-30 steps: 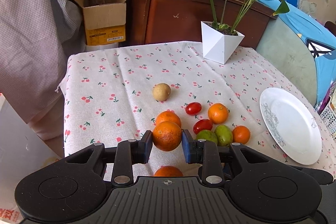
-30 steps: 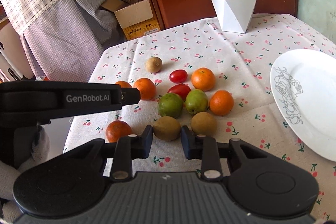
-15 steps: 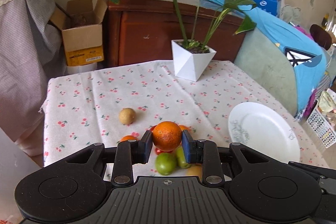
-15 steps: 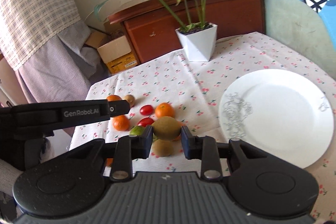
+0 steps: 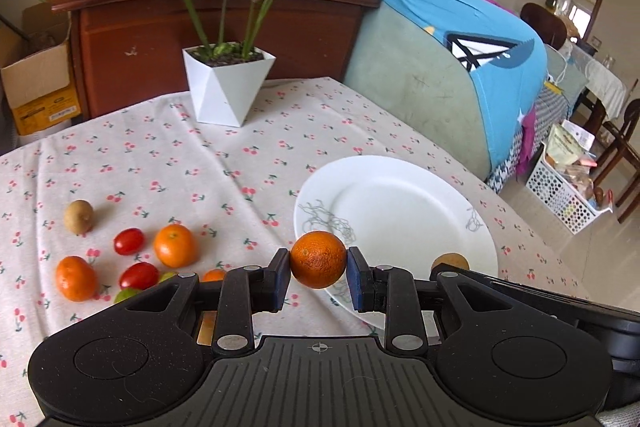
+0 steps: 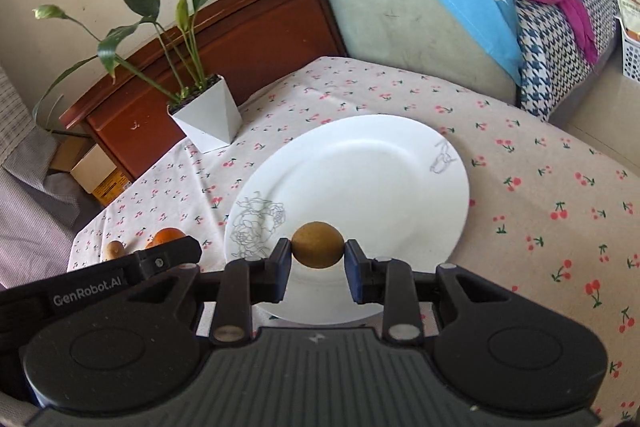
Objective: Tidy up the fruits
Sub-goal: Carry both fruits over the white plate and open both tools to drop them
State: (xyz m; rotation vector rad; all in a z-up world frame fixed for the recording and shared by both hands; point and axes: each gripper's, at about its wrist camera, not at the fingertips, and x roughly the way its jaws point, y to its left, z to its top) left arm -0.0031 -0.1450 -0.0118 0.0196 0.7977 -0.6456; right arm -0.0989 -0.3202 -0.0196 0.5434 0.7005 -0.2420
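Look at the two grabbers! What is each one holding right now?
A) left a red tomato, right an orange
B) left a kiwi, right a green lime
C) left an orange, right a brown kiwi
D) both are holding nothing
C: the left gripper has its jaws shut on the orange, and the right gripper grips the brown kiwi over the white plate.

Table in cherry-print cloth [image 5: 224, 163], white plate [image 5: 400, 203], white plant pot [image 5: 226, 87], loose fruit [image 5: 176, 245]
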